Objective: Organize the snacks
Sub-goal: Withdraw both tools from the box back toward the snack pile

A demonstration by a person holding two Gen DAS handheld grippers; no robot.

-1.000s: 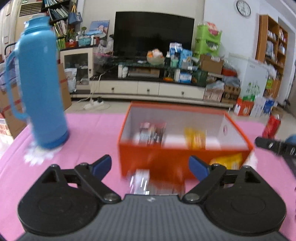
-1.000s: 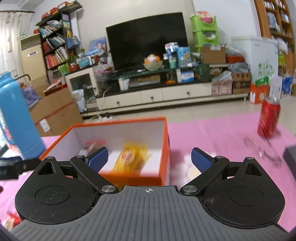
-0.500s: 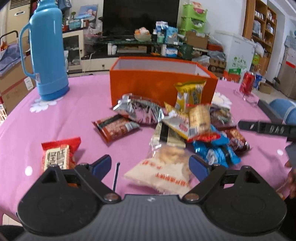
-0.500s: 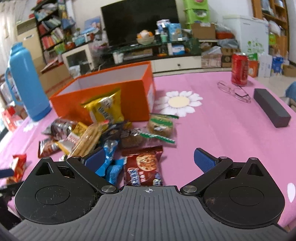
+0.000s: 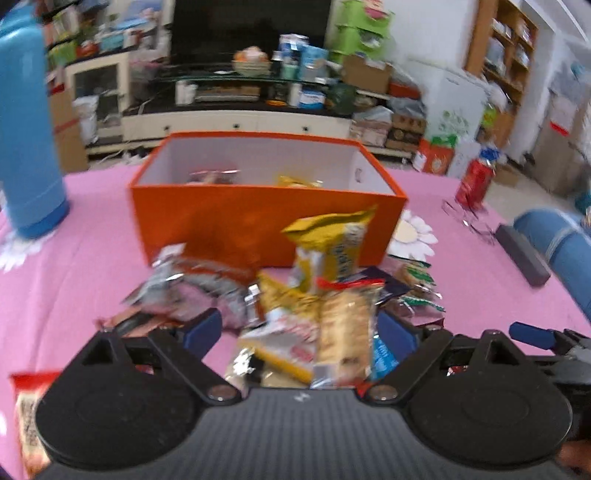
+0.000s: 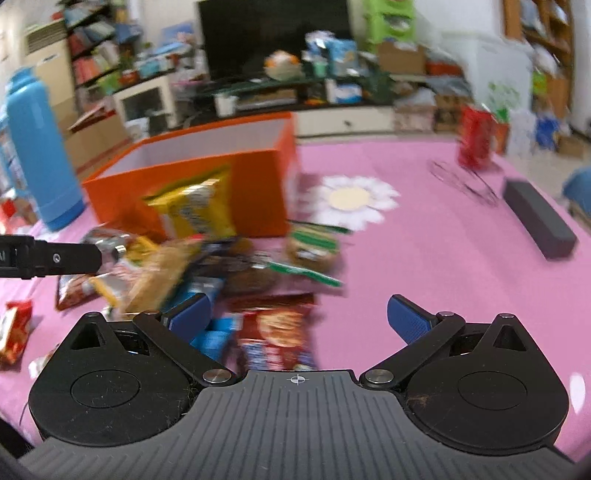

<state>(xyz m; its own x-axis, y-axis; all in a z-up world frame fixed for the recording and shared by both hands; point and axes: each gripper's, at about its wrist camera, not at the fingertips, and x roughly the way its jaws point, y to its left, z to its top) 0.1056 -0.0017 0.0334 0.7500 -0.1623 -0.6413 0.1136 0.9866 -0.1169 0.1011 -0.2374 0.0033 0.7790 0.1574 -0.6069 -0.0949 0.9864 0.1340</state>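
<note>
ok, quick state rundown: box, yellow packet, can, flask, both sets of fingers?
orange box: lidless, a few snacks inside
yellow packet: leaning upright against the box
red can: upright
blue flask: upright
left gripper: fingers open over snack pile
right gripper: fingers open, empty

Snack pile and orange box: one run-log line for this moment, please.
left gripper: open, over snack pile | right gripper: open, nothing held | orange box: some snacks inside

Home living rm: TV (image 5: 251,33) on media unit, bookshelves (image 6: 92,62), pink tablecloth (image 6: 424,251).
</note>
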